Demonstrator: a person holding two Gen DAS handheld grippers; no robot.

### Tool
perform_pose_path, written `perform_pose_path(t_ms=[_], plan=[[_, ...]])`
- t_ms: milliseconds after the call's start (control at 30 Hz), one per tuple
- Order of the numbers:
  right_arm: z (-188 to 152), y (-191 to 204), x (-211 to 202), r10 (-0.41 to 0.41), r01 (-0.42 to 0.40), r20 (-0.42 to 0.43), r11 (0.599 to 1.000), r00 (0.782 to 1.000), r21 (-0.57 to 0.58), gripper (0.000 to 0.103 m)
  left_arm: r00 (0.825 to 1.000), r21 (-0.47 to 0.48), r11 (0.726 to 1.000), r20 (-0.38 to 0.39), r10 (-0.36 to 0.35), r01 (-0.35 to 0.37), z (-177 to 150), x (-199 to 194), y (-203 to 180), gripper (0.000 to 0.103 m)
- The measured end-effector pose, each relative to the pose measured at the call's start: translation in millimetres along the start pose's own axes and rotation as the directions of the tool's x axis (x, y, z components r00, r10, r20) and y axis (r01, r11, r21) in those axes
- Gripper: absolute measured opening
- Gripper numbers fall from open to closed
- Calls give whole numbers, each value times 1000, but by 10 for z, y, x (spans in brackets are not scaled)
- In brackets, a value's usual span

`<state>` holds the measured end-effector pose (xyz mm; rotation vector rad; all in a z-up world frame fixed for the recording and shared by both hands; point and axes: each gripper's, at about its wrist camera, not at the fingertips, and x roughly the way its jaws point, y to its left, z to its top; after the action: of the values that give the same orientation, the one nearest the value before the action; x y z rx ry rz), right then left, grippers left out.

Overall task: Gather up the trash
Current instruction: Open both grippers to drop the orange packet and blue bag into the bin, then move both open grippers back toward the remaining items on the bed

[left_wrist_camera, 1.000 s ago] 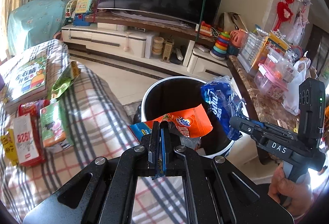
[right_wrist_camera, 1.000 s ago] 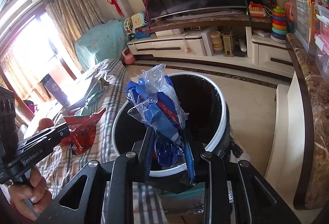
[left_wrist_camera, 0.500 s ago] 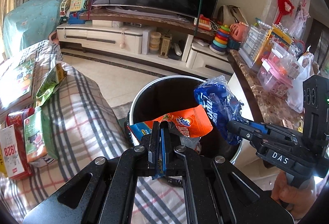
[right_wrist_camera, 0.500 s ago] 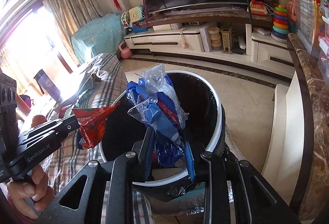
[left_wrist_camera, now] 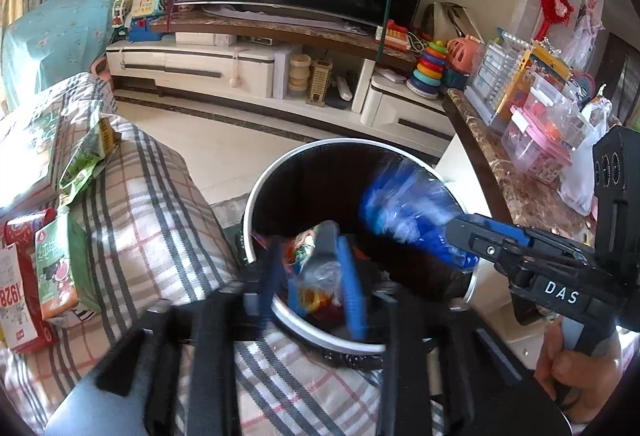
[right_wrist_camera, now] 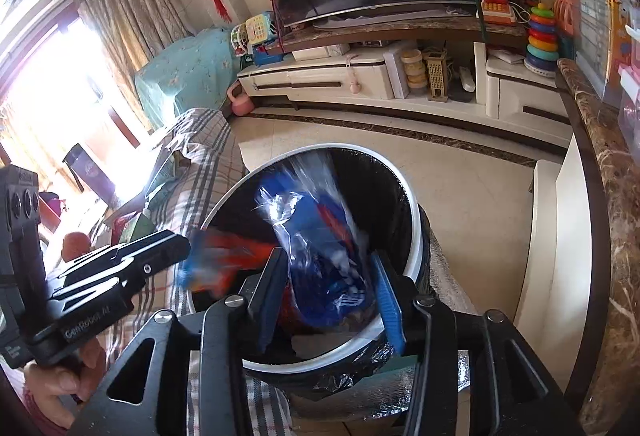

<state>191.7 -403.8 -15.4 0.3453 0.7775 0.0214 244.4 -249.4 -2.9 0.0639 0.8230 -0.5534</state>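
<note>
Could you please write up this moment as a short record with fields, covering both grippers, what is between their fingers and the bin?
left gripper: jaws opening, over the bin
orange packet: blurred, just off the left fingers
right gripper: jaws opening, over the bin
blue bag: blurred, between the right fingers, pads apart from it
bin: round, white rim, black liner
left on the checked cloth: several packets

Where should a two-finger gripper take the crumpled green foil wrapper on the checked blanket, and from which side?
Pinch the green foil wrapper at its raised yellow-edged end, from above: the rest lies flat along the checked blanket; probably only that end offers a fold.
</note>
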Motion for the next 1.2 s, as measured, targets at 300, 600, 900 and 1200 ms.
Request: perform_pose_path(t_ms=[300,600,900,1200], plan=[[-42,80,-95,47,-47,26,999,999,8,72,999,-37,999,23,30,-29,-160,-188,131,58],[-232,423,-203,114,-113,55,993,992,-21,94,995,-107,990,32,95,-92,-550,-540,540,68],[-425,892,-117,183,-182,22,981,983,-66,95,989,-237,963,33,143,-132,-950,-933,1059,69],[-599,1306,115,226,-230,-55,968,973,-101,95,976,-334,922,20,215,-196,-1244,-1196,1543,69]])
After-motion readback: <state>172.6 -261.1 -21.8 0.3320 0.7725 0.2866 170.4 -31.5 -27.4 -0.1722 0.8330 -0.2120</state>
